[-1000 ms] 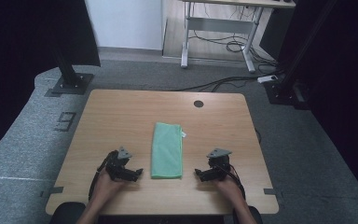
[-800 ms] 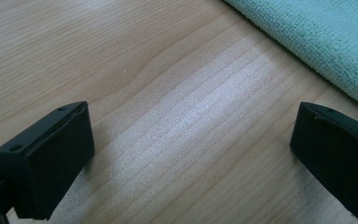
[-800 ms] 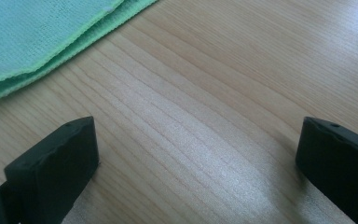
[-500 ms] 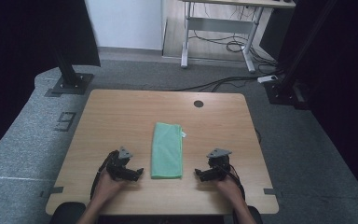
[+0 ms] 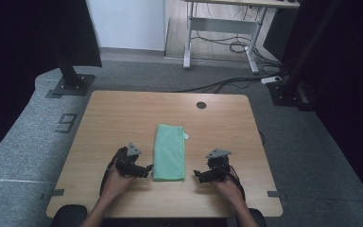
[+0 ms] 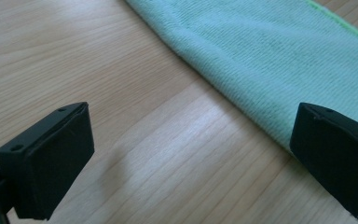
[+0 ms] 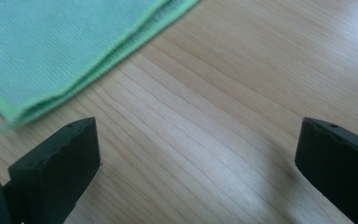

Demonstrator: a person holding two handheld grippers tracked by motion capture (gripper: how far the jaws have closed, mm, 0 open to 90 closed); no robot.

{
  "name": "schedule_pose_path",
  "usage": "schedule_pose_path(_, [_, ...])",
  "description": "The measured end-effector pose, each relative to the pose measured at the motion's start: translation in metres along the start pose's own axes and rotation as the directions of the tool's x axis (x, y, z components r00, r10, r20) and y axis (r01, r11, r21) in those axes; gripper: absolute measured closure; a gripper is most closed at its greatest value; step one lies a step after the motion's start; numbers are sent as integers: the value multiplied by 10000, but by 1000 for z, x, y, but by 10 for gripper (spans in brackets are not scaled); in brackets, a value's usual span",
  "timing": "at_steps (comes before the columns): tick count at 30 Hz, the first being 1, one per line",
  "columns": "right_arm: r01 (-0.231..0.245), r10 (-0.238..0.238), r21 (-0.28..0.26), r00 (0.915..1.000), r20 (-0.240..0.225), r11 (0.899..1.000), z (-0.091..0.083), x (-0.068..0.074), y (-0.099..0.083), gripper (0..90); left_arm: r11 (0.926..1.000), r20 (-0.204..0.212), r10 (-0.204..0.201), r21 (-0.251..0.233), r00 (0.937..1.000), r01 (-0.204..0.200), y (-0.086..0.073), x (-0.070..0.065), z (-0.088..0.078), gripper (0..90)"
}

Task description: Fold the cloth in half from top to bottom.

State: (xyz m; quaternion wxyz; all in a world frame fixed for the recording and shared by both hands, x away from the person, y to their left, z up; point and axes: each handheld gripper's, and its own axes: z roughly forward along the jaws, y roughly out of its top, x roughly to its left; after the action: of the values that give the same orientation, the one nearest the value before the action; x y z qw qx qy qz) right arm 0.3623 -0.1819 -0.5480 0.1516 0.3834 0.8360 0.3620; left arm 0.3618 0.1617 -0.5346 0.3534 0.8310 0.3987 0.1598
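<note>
— Grippers first: left gripper (image 5: 147, 169) and right gripper (image 5: 197, 173) both gape wide, holding nothing, low in the frame beside the folded green cloth (image 5: 169, 152) at centre of the table (image 5: 123, 113).

— Risk?

— A pinch may catch just the top layer (image 7: 74, 70), so the fold slides apart.

— Hands?

— Both low at the bottom edge, jaws turned inward toward the cloth.

My high view is dim, dark at both sides. Up close, soft glare sheens the table (image 6: 177, 154); my jaws cast faint, blurred shadows.
</note>
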Motion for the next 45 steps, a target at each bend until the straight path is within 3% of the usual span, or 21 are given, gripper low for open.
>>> schedule_pose_path(9, [126,-132,-182,9994,-312,9998,8,14,16,0,10000,57,44,50,10000,-44,6,-8,11,0])
schedule_pose_path(17, [119,-127,-264,9995,-282,9996,24,21,35,0,9997,-186,-194,-131,9996,191,17,0,16,0])
schedule_pose_path(21, [181,-181,-39,9997,-160,9998,34,21,41,0,9999,-412,-83,53,9991,85,19,2,25,0])
schedule_pose_path(26, [354,-358,336,9993,113,9988,41,18,38,0,9989,-705,-9,469,9975,42,16,3,34,0])
schedule_pose_path(29, [250,-250,344,9997,-5,9991,41,17,35,0,9988,-658,-114,475,9978,146,15,4,34,0])
schedule_pose_path(33, [308,-301,404,9994,-157,9987,41,20,33,1,9982,-734,111,592,9972,-67,14,0,32,0])
schedule_pose_path(40, [362,-351,455,9990,-263,9983,30,32,22,1,9974,-284,-151,697,9995,171,4,-8,24,0])
schedule_pose_path(45, [478,-461,511,9984,-323,9976,22,40,14,3,9951,43,11,984,10000,-15,-2,-19,16,9])
